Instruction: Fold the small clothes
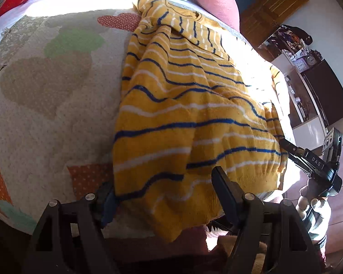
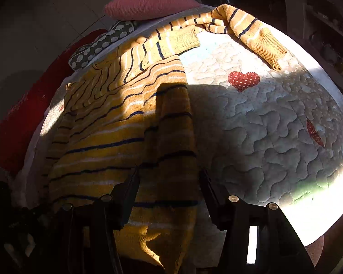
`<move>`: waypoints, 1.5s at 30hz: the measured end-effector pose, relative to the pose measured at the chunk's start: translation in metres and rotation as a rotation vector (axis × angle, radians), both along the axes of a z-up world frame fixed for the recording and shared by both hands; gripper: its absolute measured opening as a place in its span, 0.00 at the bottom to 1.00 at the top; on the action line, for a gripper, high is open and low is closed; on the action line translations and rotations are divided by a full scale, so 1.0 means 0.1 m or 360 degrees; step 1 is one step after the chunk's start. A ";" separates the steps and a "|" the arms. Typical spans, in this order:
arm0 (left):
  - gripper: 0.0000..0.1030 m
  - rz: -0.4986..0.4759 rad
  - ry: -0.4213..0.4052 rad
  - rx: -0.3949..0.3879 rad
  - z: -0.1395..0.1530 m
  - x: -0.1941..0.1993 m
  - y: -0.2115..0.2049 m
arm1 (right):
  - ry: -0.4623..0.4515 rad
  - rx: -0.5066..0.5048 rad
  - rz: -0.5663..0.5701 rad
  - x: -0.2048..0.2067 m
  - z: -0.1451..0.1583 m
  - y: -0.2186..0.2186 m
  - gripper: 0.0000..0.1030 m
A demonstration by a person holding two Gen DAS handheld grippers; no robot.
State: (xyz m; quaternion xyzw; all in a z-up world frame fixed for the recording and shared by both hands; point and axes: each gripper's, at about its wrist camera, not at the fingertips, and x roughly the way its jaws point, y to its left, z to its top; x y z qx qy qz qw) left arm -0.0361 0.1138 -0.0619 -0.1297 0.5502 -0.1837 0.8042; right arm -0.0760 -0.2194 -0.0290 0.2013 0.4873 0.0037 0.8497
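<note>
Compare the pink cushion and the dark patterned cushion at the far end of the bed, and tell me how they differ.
The pink cushion is one plain colour with a fine ribbed weave; the dark patterned cushion is dark with rows of pale shapes. The pink cushion looks plumper and larger, the patterned one flatter. The pink one lies farther back; the patterned one lies nearer, right beside the yellow striped sweater. Both rest on the quilted bedspread, untouched by either gripper.

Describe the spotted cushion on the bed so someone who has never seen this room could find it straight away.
Start at the quilt covering the bed and go to its far end, beyond the yellow striped sweater. Three cushions lie there; the spotted cushion sits between the pink cushion and the red cushion. It alone is patterned: dark olive with rows of pale blobs, while its neighbours are plain.
</note>
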 end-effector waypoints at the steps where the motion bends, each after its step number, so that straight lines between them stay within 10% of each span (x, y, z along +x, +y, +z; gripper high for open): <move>1: 0.69 -0.0017 -0.0021 0.0062 0.00 -0.05 -0.07 | -0.0009 -0.0032 0.0007 -0.03 -0.02 0.05 0.57; 2: 0.46 -0.0040 -0.0034 0.0122 0.02 -0.09 -0.12 | -0.0009 -0.0043 0.0026 -0.04 -0.03 0.08 0.54; 4: 0.11 -0.0093 -0.0001 0.0165 0.03 -0.14 -0.17 | 0.0004 0.0025 0.0077 -0.09 -0.03 0.08 0.10; 5: 0.11 -0.0089 0.0016 0.0144 0.05 -0.15 -0.15 | 0.0014 0.0102 0.0095 -0.10 -0.02 0.03 0.09; 10: 0.10 -0.0130 -0.0052 0.0171 0.28 -0.35 -0.15 | -0.0042 0.0089 0.0048 -0.40 0.21 -0.24 0.07; 17: 0.13 -0.0175 0.0088 0.0562 -0.07 -0.40 -0.32 | 0.0148 -0.0222 -0.0150 -0.62 -0.09 -0.52 0.02; 22: 0.24 -0.0083 0.0046 0.0296 0.11 -0.41 0.07 | -0.0049 -0.0125 -0.0178 -0.68 0.21 -0.54 0.04; 25: 0.42 0.0032 -0.0084 0.0276 0.35 -0.29 0.30 | -0.0184 -0.0061 -0.0101 -0.58 0.40 -0.39 0.24; 27: 0.45 0.0092 -0.0141 0.0241 0.50 -0.10 0.40 | -0.0224 -0.0005 -0.0045 -0.43 0.43 -0.30 0.46; 36: 0.55 0.0169 -0.0132 0.0075 0.60 1.53 0.03 | -0.0294 0.0364 0.0132 0.50 0.32 0.06 0.46; 45: 0.58 0.0193 -0.0011 0.0477 0.21 2.65 -0.53 | -0.0123 0.0621 -0.0115 1.65 -0.09 -0.22 0.46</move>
